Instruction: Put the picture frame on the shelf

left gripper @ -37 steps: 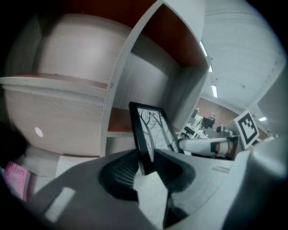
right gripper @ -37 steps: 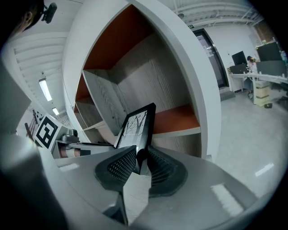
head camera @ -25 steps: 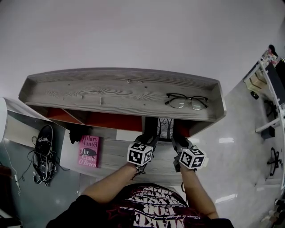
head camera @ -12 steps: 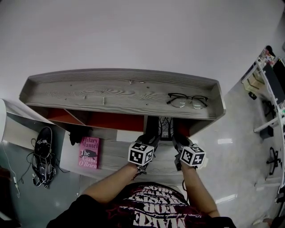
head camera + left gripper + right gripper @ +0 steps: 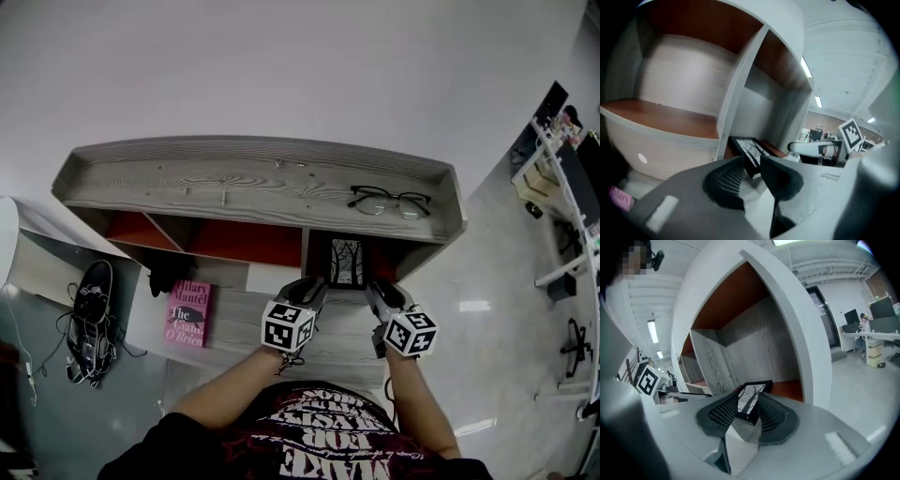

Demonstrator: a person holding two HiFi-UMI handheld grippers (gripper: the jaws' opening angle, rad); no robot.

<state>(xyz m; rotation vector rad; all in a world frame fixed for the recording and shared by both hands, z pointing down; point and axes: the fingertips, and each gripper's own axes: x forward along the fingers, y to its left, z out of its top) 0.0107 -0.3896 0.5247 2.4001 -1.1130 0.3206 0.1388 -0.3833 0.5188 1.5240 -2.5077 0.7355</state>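
Note:
The black picture frame (image 5: 347,262) with a tree drawing stands in the right-hand lower compartment of the grey wooden shelf (image 5: 262,187). My left gripper (image 5: 314,283) is just in front of that compartment, to the frame's left. Its jaws stand a little apart, and the frame (image 5: 749,149) shows beyond the left gripper (image 5: 753,164). My right gripper (image 5: 375,289) is at the frame's right. Its jaws have just been opening. The frame (image 5: 751,398) shows in the gap of the right gripper (image 5: 749,405), and the pads do not press on it.
Black glasses (image 5: 389,201) lie on the shelf's top board at the right. A pink book (image 5: 188,314) rests on a lower board at the left. Dark shoes (image 5: 89,319) and cables lie on the floor to the left. Desks stand at the far right.
Both grippers have drawn back from the compartment towards me and risen a little. The frame stays standing inside, now seen in full between them.

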